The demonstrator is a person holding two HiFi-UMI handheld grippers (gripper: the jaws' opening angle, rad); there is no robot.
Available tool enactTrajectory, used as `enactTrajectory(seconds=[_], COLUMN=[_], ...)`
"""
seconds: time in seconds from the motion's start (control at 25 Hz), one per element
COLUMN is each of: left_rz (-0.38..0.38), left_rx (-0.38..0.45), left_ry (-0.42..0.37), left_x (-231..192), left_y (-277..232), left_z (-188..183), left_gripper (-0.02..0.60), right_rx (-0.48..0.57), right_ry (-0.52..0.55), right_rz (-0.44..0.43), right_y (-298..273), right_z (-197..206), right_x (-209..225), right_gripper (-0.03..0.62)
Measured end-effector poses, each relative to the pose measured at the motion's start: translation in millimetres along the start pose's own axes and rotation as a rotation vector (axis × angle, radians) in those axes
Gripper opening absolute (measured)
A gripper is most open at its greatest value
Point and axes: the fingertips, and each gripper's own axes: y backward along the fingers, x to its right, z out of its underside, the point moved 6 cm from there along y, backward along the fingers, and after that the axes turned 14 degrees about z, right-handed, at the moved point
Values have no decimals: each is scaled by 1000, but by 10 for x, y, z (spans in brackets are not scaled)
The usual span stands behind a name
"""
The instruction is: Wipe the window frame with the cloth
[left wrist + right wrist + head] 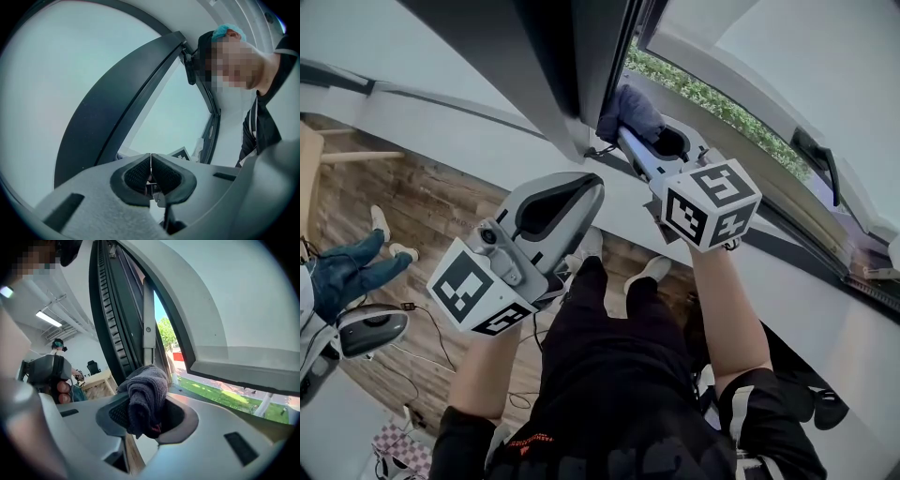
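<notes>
You are holding the bunched grey-purple cloth (630, 111) at the corner where the dark metal window frame (567, 66) is meeting the white ledge (469, 127), upper centre of the head view. Open room is lying to its right, toward the green hedge (712, 98). Only its own view is showing your right gripper (146, 414) clamping the cloth, a fold drooping between the jaws. Your left gripper (150, 163) is hovering at lower left, clear of the frame, jaws pressed together on nothing. Both forearms are reaching up.
</notes>
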Motion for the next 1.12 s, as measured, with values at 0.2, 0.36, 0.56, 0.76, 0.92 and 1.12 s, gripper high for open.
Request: enactTrajectory(seconds=[0.2, 0.36, 0.56, 0.76, 0.92, 1.12], left_rz=[0, 0, 2, 2, 9, 12], left_rx=[-17, -21, -14, -4, 11, 36], left_ry=[-4, -6, -22, -58, -104, -174], left_x=[23, 41, 103, 221, 297, 402], left_y=[-29, -47, -22, -28, -35, -109], left_z=[57, 74, -8, -172, -349, -611], left_gripper=[23, 24, 24, 23, 23, 23], right_rx=[-30, -46, -14, 64, 145, 271], right_ry=[12, 18, -7, -23, -7, 21], right_rz=[20, 32, 28, 16, 7, -8], right_y=[-35, -37, 80, 318, 520, 856], right_z=[72, 86, 11, -237, -550, -1003], right_x=[38, 62, 50, 17, -52, -85], right_gripper=[126, 126, 124, 123, 123, 123])
